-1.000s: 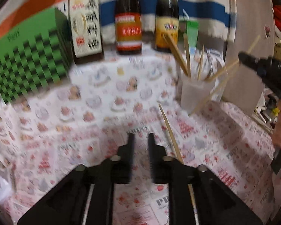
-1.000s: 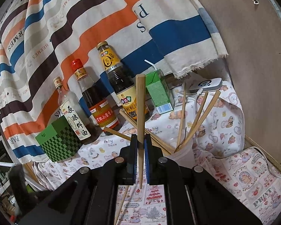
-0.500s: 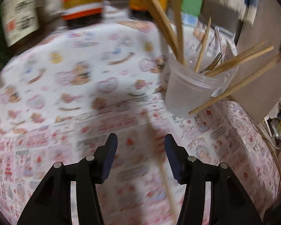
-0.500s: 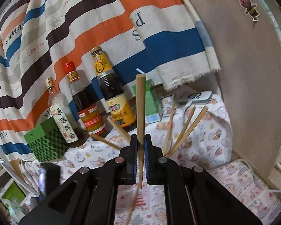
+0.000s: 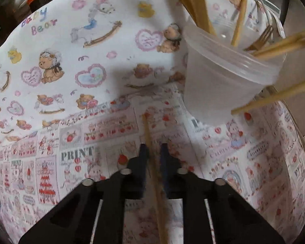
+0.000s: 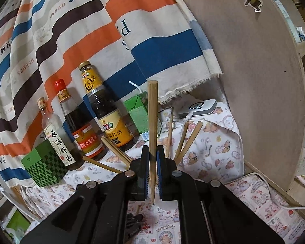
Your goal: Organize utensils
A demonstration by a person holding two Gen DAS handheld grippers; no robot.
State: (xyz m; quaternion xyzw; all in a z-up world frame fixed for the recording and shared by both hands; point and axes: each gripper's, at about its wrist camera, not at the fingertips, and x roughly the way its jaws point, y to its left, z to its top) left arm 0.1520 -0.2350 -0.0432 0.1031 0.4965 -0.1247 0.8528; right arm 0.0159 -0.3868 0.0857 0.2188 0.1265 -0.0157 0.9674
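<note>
A bamboo chopstick (image 5: 147, 128) lies on the printed tablecloth (image 5: 75, 158), pointing toward the cup. My left gripper (image 5: 153, 148) points down over it. Its jaws are closing on the stick, with the pads against its sides. A translucent plastic cup (image 5: 213, 85) stands just beyond on the right and holds several chopsticks and a fork (image 5: 262, 38). My right gripper (image 6: 153, 148) is shut on a second chopstick (image 6: 152, 111), held upright with its thick end up. That stick (image 5: 274, 98) also crosses the left wrist view beside the cup.
Three sauce bottles (image 6: 109, 118) line the back against a striped cloth (image 6: 111, 20). A green checked box (image 6: 44, 166) sits at their left and a green carton (image 6: 139, 116) at their right. A white device (image 6: 199, 106) and a leaning round board (image 6: 254, 81) are on the right.
My left gripper moved forward and down toward the cup, opened wide, then closed around the chopstick on the cloth. The right gripper kept its chopstick and drifted slightly.
</note>
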